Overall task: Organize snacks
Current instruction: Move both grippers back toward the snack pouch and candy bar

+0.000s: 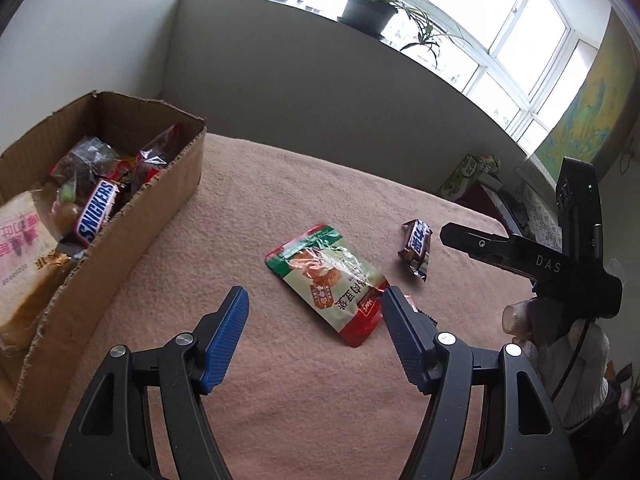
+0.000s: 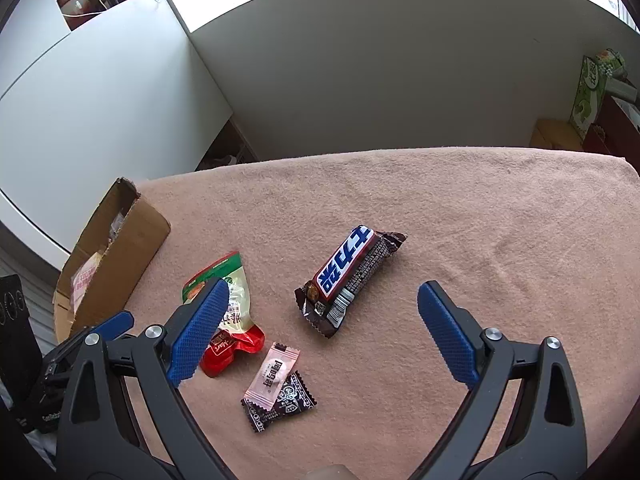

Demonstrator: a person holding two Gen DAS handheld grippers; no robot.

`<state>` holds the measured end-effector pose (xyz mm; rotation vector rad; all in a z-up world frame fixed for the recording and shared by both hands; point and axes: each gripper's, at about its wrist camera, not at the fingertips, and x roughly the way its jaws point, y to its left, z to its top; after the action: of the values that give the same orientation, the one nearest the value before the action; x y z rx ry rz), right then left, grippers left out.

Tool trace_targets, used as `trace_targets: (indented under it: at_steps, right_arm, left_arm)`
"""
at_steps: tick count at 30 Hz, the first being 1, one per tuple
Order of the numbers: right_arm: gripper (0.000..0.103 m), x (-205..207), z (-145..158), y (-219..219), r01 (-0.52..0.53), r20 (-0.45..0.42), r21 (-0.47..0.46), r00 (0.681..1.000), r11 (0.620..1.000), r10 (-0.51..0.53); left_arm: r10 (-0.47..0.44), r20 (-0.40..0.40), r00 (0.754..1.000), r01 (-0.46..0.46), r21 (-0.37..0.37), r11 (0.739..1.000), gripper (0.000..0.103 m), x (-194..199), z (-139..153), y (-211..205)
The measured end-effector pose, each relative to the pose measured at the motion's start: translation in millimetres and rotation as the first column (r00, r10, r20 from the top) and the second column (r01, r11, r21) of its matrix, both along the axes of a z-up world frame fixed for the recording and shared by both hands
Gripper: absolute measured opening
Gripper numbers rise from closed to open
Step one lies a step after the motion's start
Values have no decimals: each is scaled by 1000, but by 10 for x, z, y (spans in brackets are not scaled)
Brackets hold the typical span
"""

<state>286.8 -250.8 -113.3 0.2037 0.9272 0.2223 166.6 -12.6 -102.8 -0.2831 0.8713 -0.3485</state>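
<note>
A cardboard box (image 1: 160,216) at the left holds a Snickers bar (image 1: 96,212), a bread pack (image 1: 24,248) and other wrapped snacks. A green and red snack pouch (image 1: 332,280) lies on the pink cloth, just ahead of my open, empty left gripper (image 1: 316,300). A brown Snickers bar (image 2: 348,276) lies ahead of my open, empty right gripper (image 2: 324,296). A pink candy (image 2: 272,372) overlaps a dark candy (image 2: 284,404) in front of it. In the right wrist view the pouch (image 2: 236,308) is partly hidden by the left finger, and the box (image 2: 120,256) stands at the left.
The pink cloth (image 1: 320,400) covers the table. A grey wall rises behind the far edge, with a potted plant (image 1: 372,8) on the sill above. A green carton (image 2: 592,92) and a brown box stand off the table at the right.
</note>
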Motion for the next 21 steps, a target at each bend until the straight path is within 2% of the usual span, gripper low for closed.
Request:
trace_targets:
  at_steps: [9,17,21]
  right_arm:
    - [97,189,-144,9,5,-45,6,999,1000,-4]
    - [97,297,-284,-78,24,-74,12,997,1000,-23]
    - [97,354,-315,-111,36,-80,-1,996,999,-36]
  left_arm:
    - [-34,-96,995,33,-9,999,69,218,-149,-278]
    - [-24,-105,994,27,35,999,69,364,-161,-499]
    - [-23,-85,996,30,81,996,69,400,-139,-624]
